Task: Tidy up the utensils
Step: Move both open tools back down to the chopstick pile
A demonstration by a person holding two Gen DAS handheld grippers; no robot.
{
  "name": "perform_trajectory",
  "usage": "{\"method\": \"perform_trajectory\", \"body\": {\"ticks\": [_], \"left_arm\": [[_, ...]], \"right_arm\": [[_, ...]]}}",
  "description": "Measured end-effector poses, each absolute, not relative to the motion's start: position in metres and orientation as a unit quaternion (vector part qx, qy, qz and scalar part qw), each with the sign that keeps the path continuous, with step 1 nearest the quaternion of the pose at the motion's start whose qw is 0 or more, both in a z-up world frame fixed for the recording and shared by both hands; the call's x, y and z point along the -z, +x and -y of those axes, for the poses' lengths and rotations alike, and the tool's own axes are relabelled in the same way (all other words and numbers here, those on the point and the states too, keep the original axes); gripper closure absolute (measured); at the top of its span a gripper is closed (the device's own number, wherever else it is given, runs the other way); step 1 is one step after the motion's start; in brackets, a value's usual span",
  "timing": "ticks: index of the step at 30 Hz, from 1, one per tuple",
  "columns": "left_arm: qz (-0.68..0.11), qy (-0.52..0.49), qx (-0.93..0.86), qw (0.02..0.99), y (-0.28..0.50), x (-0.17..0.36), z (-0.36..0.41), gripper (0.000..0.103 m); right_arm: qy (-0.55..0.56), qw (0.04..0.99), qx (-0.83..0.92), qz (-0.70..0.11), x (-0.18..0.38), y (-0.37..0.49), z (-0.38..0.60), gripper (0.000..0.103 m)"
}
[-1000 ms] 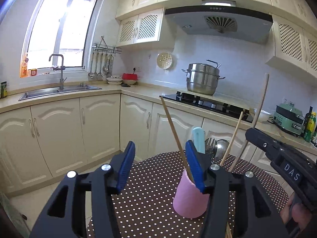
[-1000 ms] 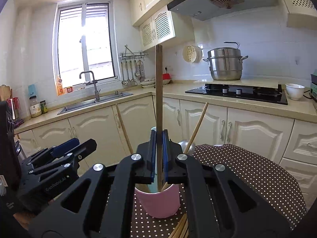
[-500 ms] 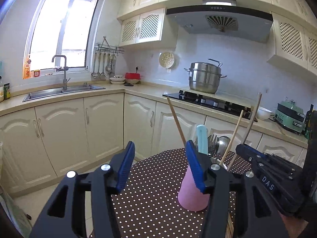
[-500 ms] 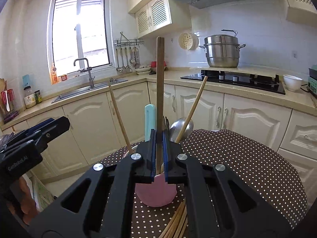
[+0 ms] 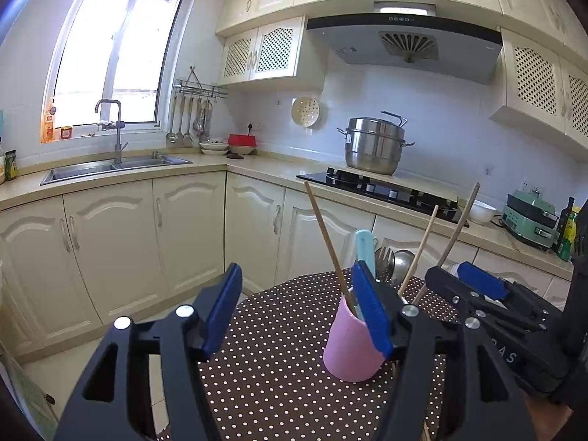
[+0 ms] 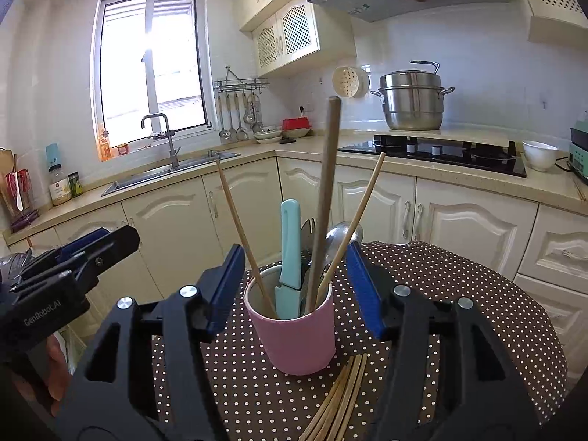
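Your right gripper [image 6: 296, 286] is opening, straddling the pink cylindrical utensil cup [image 6: 294, 334] untouched; your left gripper [image 5: 294, 312], opening, empty, sits left of it.

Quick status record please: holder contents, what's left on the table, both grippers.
holder: pink cup on the dotted tablecloth
in holder: three wooden chopsticks, teal-handled knife, fork, spoon
loose: chopstick bundle lying in front of the cup
right gripper: jaws opening, nothing pressed
left gripper: jaws opening, empty
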State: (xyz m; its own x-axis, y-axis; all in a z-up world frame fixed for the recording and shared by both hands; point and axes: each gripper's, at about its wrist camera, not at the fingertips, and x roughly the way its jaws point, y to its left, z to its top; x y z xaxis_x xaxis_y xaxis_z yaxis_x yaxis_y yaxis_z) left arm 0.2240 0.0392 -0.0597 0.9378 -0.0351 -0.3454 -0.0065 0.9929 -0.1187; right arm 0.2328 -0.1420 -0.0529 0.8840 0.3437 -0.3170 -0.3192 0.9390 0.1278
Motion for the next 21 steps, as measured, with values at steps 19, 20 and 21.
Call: {"method": "perform_trajectory", "body": {"ticks": [19, 20, 21], "left_arm": [[-0.325, -0.025, 0.12, 0.938, 0.214, 0.099, 0.015, 0.035], [-0.344, -0.029, 0.129, 0.93, 0.217, 0.106, 0.018, 0.035], [-0.366, -0.03, 0.138, 0.92, 0.219, 0.114, 0.022, 0.035]], "right_arm": [[0.03, 0.967, -0.112, -0.226, 0.08, 0.18, 0.187, 0.03], [0.036, 0.966, -0.106, -0.235, 0.086, 0.178, 0.192, 0.029], [0.039, 0.963, -0.101, -0.246, 0.092, 0.177, 0.197, 0.029]]}}
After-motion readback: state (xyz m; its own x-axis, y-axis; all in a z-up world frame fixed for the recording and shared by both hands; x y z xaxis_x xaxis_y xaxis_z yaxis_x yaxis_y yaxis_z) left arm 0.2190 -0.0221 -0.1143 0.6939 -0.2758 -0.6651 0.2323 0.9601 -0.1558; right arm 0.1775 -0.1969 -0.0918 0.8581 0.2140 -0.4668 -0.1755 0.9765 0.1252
